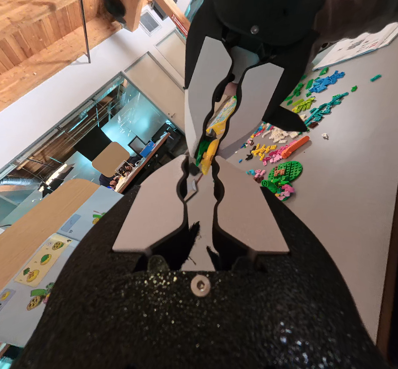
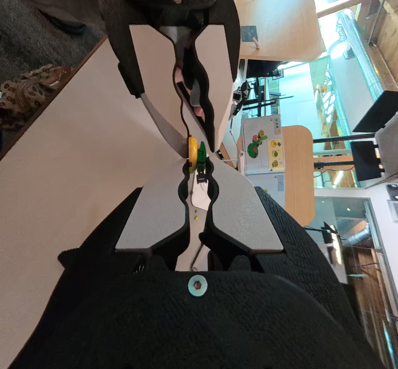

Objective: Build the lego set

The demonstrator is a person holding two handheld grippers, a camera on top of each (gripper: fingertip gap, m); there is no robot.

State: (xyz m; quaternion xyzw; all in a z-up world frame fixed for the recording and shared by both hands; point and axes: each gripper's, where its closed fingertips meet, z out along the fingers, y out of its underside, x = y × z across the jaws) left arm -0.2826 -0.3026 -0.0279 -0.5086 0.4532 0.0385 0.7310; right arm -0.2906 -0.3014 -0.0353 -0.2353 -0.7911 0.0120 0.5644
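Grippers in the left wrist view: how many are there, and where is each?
2. The left gripper fills the bottom of the view, and the right gripper comes down from the top. Their tips meet at the yellow and green lego piece.

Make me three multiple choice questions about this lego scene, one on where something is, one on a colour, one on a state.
1. Where is the yellow round piece?
A. Between the tips of the two grippers
B. On the green round baseplate
C. On the booklet

2. What colour is the brick separator on the table?
A. Blue
B. Orange
C. White

3. How do the left gripper and right gripper stand?
A. Wide open
B. Lying on the table
C. Nearly closed, tips meeting at the piece

Answers: A, it sits between the meeting tips; B, orange beside the pink bricks; C, narrow gaps.
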